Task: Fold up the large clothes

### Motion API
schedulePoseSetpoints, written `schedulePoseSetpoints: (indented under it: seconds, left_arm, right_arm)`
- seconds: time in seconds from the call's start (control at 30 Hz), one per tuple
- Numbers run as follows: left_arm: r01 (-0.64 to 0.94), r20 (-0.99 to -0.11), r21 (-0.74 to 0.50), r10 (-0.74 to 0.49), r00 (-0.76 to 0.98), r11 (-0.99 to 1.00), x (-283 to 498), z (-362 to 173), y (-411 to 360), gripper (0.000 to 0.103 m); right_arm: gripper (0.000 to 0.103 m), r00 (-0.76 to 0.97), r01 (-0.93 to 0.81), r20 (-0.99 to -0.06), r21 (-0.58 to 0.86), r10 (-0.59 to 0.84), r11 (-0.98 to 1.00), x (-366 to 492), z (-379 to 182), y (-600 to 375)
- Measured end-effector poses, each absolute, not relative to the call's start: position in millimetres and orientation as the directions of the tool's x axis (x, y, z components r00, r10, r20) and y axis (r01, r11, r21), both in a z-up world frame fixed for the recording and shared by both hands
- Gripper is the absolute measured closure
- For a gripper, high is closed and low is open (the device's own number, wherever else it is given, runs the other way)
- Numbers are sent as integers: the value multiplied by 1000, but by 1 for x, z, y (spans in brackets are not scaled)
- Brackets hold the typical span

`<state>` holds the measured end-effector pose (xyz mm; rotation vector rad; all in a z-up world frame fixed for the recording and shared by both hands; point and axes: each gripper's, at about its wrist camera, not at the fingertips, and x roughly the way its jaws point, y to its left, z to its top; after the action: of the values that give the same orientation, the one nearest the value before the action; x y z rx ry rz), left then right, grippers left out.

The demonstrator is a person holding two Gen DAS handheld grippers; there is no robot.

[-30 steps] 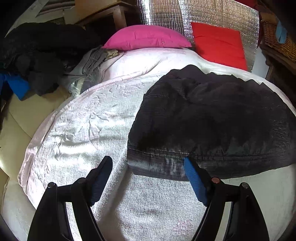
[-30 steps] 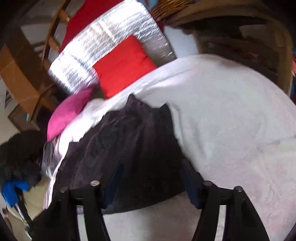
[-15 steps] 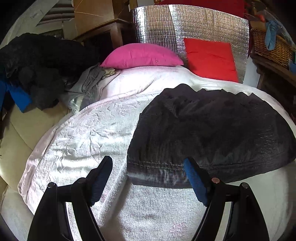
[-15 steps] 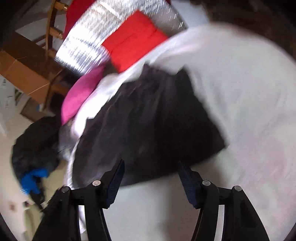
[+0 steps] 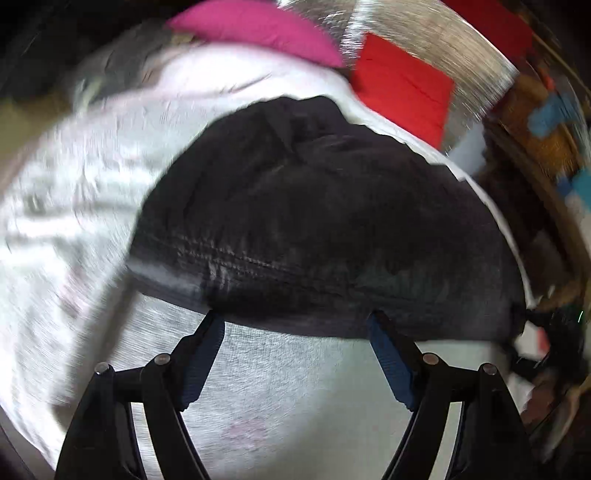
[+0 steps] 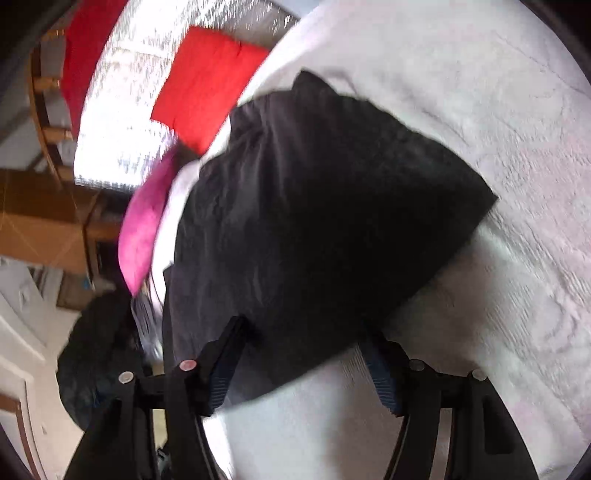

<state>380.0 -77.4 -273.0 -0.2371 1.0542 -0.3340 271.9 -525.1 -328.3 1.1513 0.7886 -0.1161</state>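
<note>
A black garment (image 5: 325, 221) of crinkled, faintly ribbed cloth lies folded flat on the bed (image 5: 258, 406), whose white cover has an embossed, towel-like weave; a stitched hem runs along its near edge; the left gripper (image 5: 295, 325) stands with jaws wide, blue pads at that hem, nothing pinched; the right gripper (image 6: 299, 339) reaches over a corner of the garment, its jaws opening, cloth between them unpressed; beyond lie a pink pillow (image 5: 258, 26), a square red cushion (image 5: 402, 85) and crinkled silver foil sheet (image 6: 122, 122).
</note>
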Motion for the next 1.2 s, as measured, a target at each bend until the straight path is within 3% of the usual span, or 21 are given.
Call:
schedulePoseSetpoints:
  seconds: [0.07,0.27,0.43,0.5,0.53,0.7,1.0,1.03,1.1,1.2]
  left_arm:
    - [82,-785,-432,-419,456,898,393,-277,-68,20]
    - [-91,-706,-614,-495,505,784,410,-290,-49,14]
    - [-170,-683,-661,-493,539,731,401,-299,-35,14]
    - [-218,-696,-659,-474,539,720,391,-303,-28,26]
    - [-227,-697,-662,-474,539,715,385,-302,-23,26]
    - [-209,-711,-656,-501,494,725,383,-302,-26,23]
    - [-274,-653,-716,-478,587,641,419,-307,-31,16]
    - [-276,-657,-706,-457,600,652,419,-306,-33,21]
    - [-259,-660,-688,-437,611,678,424,-307,-39,46]
    - [-220,-664,-656,-414,622,722,426,-299,-46,63]
  right_arm:
    - [26,759,464,-591,786,275,409,275,-330,-527]
    - [25,822,447,-547,794,162,412,288,-328,-534]
    - [35,823,461,-561,754,93,468,292,-323,-532]
    - [41,815,470,-573,740,84,482,295,-320,-529]
    - [42,812,471,-577,734,83,489,294,-319,-529]
    - [42,795,485,-600,718,92,499,298,-320,-529]
    - [36,805,468,-585,724,93,506,304,-323,-527]
    - [38,805,464,-586,718,91,519,304,-322,-527]
    - [41,806,463,-586,710,81,531,304,-321,-525]
    - [52,811,451,-581,691,63,564,304,-314,-521]
